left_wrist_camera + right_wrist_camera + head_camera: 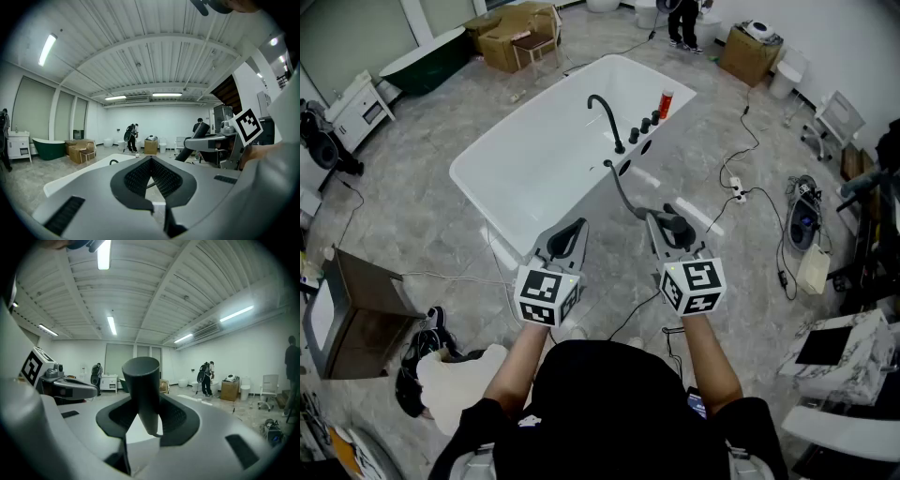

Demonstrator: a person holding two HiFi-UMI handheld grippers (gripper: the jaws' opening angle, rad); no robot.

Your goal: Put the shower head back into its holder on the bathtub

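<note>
Shower head [143, 394] out of its holder: dark tapered handle stands upright between the jaws of the right gripper [666, 230], both pads pressed against it. Grip is firm, with the handle top rising above the jaws in the right gripper view.

Position: in the head view the shower head is held over the floor [412, 216], just off the near end of the white bathtub [544, 159], apart from the tub deck. Dark hose [623, 192] runs from the deck, curves down past the tub edge and reaches the held head.

Left gripper [575, 227]: jaw tips meet in a point and nothing is between the pads. Only a bit of hose and floor shows through the gap lower down in the left gripper view. It is just beside the right gripper, to its left, and both point roughly level toward the tub.

Tub deck, right side: black curved faucet [605, 117], a row of black knobs [644, 126], and a red bottle [666, 101] upright at the far end. Two dark oval openings sit in the deck near the hose root; I cannot tell which is the holder.

Surroundings: cardboard boxes [516, 33] and a dark green tub [431, 61] beyond the bathtub, and a power strip [738, 190] with cables on the floor to the right.
</note>
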